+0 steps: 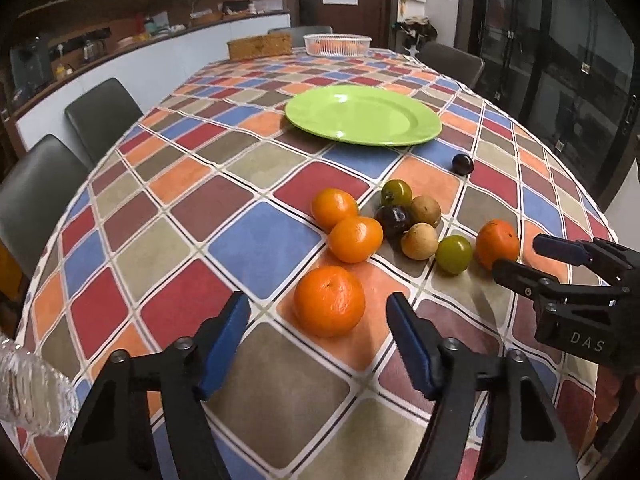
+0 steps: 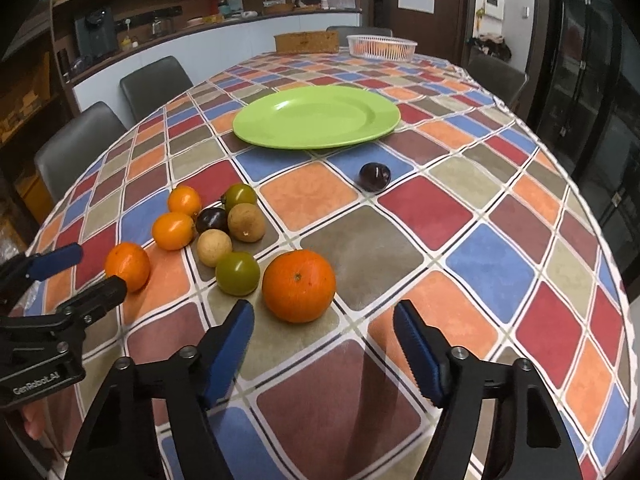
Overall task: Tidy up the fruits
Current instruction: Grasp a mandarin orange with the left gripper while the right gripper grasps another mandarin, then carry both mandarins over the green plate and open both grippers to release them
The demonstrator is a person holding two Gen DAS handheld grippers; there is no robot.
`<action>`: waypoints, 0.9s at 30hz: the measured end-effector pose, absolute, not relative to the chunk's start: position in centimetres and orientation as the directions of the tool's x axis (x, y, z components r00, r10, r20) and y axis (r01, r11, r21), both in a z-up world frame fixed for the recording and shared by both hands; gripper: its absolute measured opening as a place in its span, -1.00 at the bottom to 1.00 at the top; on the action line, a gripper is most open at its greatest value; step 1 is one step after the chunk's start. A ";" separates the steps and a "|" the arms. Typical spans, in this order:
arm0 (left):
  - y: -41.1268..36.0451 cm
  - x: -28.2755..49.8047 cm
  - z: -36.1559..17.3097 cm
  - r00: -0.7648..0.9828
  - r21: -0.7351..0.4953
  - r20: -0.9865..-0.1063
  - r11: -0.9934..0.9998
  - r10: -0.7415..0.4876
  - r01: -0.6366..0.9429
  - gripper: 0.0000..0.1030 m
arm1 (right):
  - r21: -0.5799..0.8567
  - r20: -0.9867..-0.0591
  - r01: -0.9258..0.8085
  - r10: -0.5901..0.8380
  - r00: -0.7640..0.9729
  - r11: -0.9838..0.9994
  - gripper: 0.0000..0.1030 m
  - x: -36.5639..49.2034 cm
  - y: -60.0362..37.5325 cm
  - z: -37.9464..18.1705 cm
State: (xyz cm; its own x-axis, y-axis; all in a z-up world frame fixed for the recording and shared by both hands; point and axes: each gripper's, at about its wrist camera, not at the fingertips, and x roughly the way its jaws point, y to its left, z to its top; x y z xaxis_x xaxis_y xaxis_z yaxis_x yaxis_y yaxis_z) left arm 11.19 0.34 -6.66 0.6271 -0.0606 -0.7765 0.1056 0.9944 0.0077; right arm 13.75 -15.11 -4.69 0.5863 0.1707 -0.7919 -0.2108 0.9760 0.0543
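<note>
Both claws hang open over the counter [image 1: 248, 184] with its checkered cloth, and neither has hold of anything. The left claw [image 1: 318, 312] frames the nearest orange [image 1: 329, 301], its blue pads apart from the peel. The right claw [image 2: 323, 320] faces another orange [image 2: 299, 286] the same way, not touching it. Between these lie two smaller oranges, two green fruits, two tan ones and a dark plum. A second plum [image 2: 374, 176] sits alone near the empty green plate [image 2: 316, 122]
</note>
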 end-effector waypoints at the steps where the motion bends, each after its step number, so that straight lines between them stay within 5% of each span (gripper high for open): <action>1: 0.3 11.5 -6.8 0.619 0.002 -0.782 0.994 -0.068 0.113 0.26 | 0.058 -0.796 -0.213 0.173 0.580 0.975 0.28 14.0 -15.1 -4.8; 10: 0.4 13.2 -8.3 0.558 -0.039 -0.824 0.992 -0.100 0.121 -0.21 | 0.097 -0.816 -0.233 0.211 0.537 0.968 0.11 15.3 -14.8 -5.7; 16: 0.5 13.4 -8.3 0.556 -0.053 -0.824 0.992 -0.110 0.117 -0.23 | 0.112 -0.814 -0.264 0.241 0.528 0.958 -0.18 15.7 -14.4 -5.5; 27: -0.2 13.1 -6.0 0.610 -0.052 -0.780 0.985 -0.142 0.163 -0.24 | 0.111 -0.784 -0.286 0.261 0.564 0.952 -0.19 15.5 -14.3 -3.9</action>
